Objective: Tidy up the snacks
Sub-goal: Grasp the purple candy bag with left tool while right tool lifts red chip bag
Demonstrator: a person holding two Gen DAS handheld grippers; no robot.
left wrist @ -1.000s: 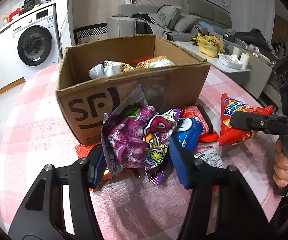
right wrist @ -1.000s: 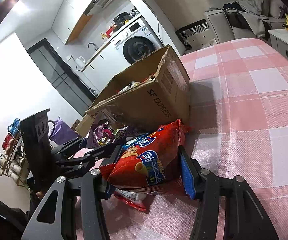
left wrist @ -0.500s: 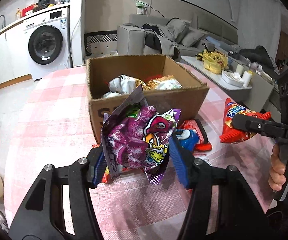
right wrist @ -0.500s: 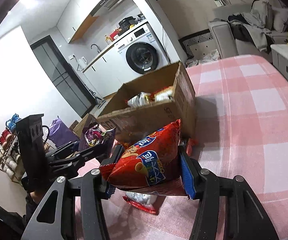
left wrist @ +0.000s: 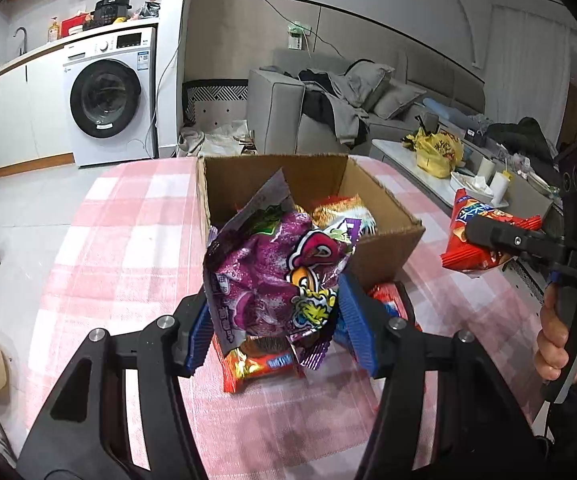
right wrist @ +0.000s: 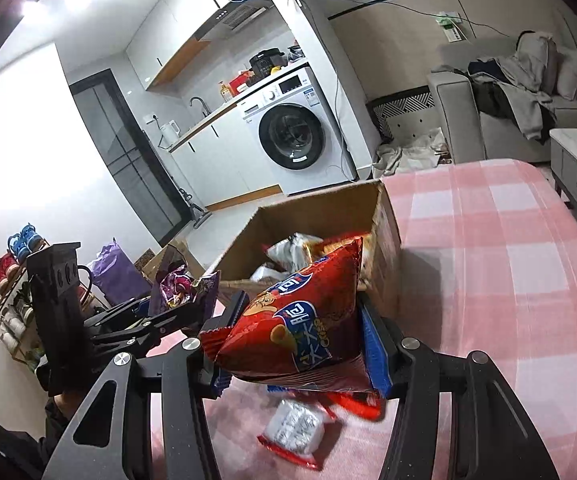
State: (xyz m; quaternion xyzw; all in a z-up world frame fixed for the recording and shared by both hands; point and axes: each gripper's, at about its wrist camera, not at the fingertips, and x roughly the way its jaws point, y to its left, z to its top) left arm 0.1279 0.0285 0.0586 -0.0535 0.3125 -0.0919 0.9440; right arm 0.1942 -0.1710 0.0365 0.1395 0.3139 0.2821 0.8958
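My left gripper [left wrist: 276,320] is shut on a purple snack bag [left wrist: 276,276], held above the table in front of the open cardboard box [left wrist: 384,248]. The box holds several snack packets [left wrist: 344,214]. My right gripper [right wrist: 300,344] is shut on a red chip bag [right wrist: 300,320], lifted near the box's [right wrist: 316,216] corner. In the left wrist view the red bag [left wrist: 468,244] and the right gripper [left wrist: 488,240] sit at the right, held by a hand [left wrist: 560,332]. In the right wrist view the left gripper [right wrist: 168,312] with the purple bag [right wrist: 180,284] shows at the left.
Loose packets lie on the pink checked tablecloth [left wrist: 128,240]: a red one [left wrist: 256,364] under the purple bag, a red-and-white one [right wrist: 296,432] below the right gripper. Beyond the table stand a washing machine [left wrist: 108,96], a sofa [left wrist: 328,100] and a side table [left wrist: 448,184].
Both grippers have risen with their bags. The box now looks lower, its inside is in view, and the purple bag hangs over its near edge.
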